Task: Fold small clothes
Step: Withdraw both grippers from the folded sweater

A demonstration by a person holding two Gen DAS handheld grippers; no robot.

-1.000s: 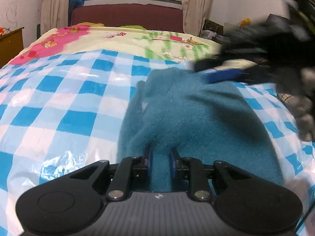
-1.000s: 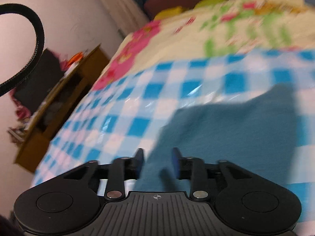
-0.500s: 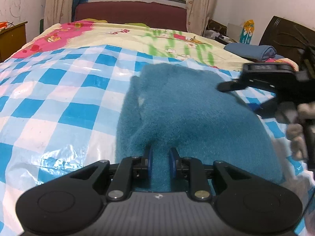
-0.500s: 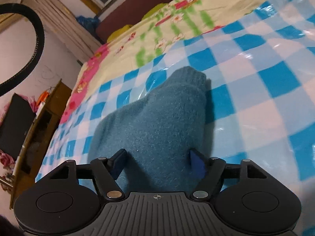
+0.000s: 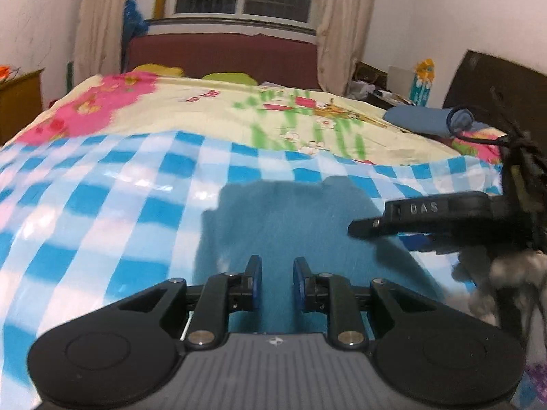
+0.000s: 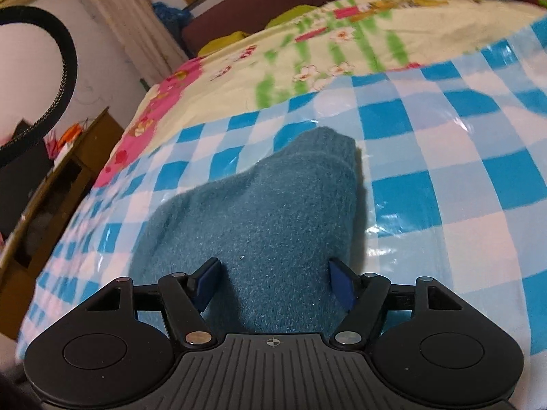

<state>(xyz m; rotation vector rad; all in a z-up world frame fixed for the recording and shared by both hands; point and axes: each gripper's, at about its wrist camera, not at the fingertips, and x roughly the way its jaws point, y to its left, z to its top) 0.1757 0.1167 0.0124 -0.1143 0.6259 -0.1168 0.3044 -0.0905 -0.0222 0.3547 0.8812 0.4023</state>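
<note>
A teal fuzzy garment (image 5: pixel 290 229) lies folded on the blue-and-white checked plastic sheet (image 5: pixel 102 212) over the bed. My left gripper (image 5: pixel 275 282) hovers over its near edge with the jaws partly open and nothing between the pads. The right gripper shows at the right of the left wrist view (image 5: pixel 427 218). In the right wrist view the garment (image 6: pixel 259 218) tapers to a rounded far end. My right gripper (image 6: pixel 273 282) is open wide, its fingers on either side of the near end.
A floral sheet (image 5: pixel 239 109) covers the far half of the bed, with a dark red headboard (image 5: pixel 218 54) behind. A rolled blue cloth (image 5: pixel 427 119) lies at the far right. A wooden cabinet (image 6: pixel 44 198) stands left of the bed.
My left gripper has let go of the garment's edge and lifted; the garment now lies flatter. My right gripper stayed open over the near end and drew back slightly.
</note>
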